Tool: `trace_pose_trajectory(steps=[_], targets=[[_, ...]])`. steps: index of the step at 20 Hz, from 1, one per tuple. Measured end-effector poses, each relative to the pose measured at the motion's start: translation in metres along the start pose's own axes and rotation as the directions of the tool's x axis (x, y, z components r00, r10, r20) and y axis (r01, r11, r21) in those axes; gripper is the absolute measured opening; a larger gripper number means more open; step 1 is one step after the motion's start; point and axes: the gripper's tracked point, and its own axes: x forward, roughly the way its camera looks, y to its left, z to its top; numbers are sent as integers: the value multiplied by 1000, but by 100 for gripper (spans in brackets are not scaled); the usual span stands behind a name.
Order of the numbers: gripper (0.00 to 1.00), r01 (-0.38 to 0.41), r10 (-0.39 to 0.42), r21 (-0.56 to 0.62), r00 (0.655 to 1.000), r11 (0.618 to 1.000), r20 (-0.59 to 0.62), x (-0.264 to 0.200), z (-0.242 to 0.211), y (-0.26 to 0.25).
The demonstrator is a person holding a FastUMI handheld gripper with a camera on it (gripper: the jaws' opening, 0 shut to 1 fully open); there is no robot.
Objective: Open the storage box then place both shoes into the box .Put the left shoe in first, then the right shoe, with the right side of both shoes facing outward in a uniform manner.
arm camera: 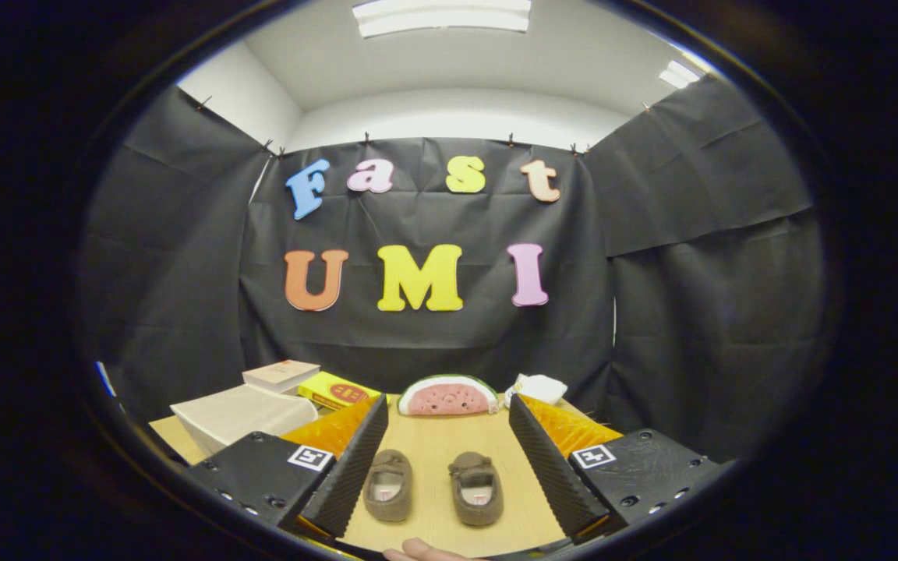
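Black cloth drapes the booth on three sides, white ceiling lights above, and down below sits a pale wooden table [433,444] where it all plays out.

Sweeping left to right now. Out at ten o'clock from the fingers sits the storage box [238,417], pale and boxy, its lid looking closed as far as I can judge. Just beyond it, a small white-topped box [281,375] and a yellow box [336,389]. Dead ahead at twelve o'clock, against the cloth, a watermelon-slice toy [449,397]. At one o'clock, a crumpled white cloth [539,387].

And the gripper [443,460]: spread wide, holding nothing at all. Between the fingers on the table lie two brown shoes, the left-hand shoe [388,485] and the right-hand shoe [476,488], side by side, a little apart, toes pointing away. A fingertip [426,552] peeks in at six o'clock.

So where are we? Very start, I'd say: box not yet opened, shoes untouched. Next move calls for swinging toward ten o'clock, getting a finger on that lid and lifting it. Only then the left shoe.
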Motion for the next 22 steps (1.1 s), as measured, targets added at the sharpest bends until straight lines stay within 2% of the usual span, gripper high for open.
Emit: trace_pose_trajectory(steps=[9,12,15,18,22], targets=[[95,-3,4,48,1000,999,-19,16,-13,-2],[95,-58,63,73,995,996,-75,35,-32,14],[95,-149,164,113,978,982,-129,59,-50,42],[95,-238,274,190,942,953,-192,85,-71,83],[95,-353,458,354,844,866,-279,121,-104,150]])
